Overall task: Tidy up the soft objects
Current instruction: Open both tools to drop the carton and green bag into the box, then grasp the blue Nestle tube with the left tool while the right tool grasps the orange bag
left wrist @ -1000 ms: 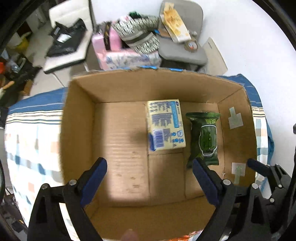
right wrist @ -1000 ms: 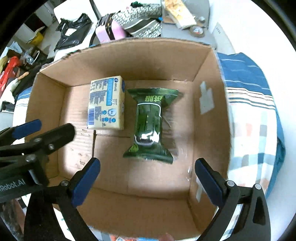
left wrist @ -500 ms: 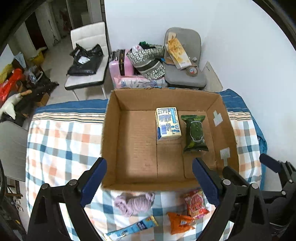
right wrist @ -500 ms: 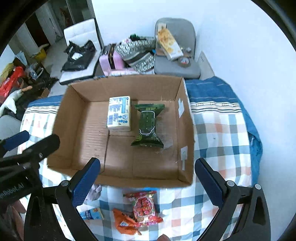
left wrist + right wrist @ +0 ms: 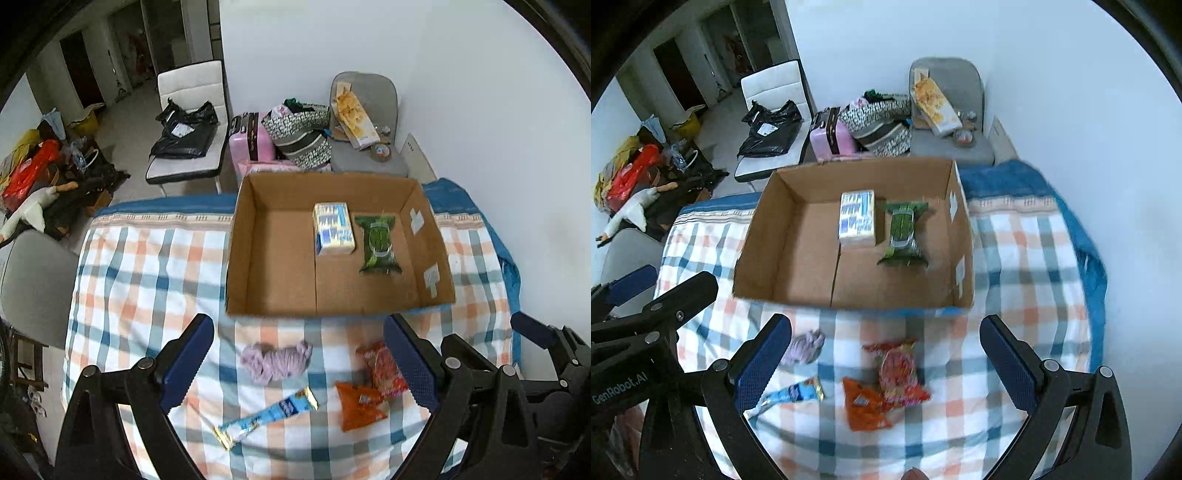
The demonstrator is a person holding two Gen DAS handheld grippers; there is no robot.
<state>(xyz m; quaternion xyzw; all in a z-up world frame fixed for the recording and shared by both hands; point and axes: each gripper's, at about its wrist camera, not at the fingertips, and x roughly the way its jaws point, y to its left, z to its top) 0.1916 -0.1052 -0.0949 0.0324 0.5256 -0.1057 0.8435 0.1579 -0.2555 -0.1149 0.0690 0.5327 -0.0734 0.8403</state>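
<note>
Left wrist view, left gripper (image 5: 297,363) fingers spread and empty, right gripper (image 5: 886,360) likewise, purple scrunchie (image 5: 275,360), snack packets (image 5: 373,384) on checked bed (image 5: 147,266), tissue pack (image 5: 333,229) inside cardboard box (image 5: 243,254)

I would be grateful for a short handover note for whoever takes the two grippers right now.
Left gripper: open, empty, above the cloth in front of the box.
Right gripper: open, empty, beside it.
Done: the yellow-and-blue pack and green packet lie side by side in the cardboard box.
Left, on the checked cloth in front of the box: lilac soft bundle, blue stick sachet, orange packet and red packet, which overlap.
</note>
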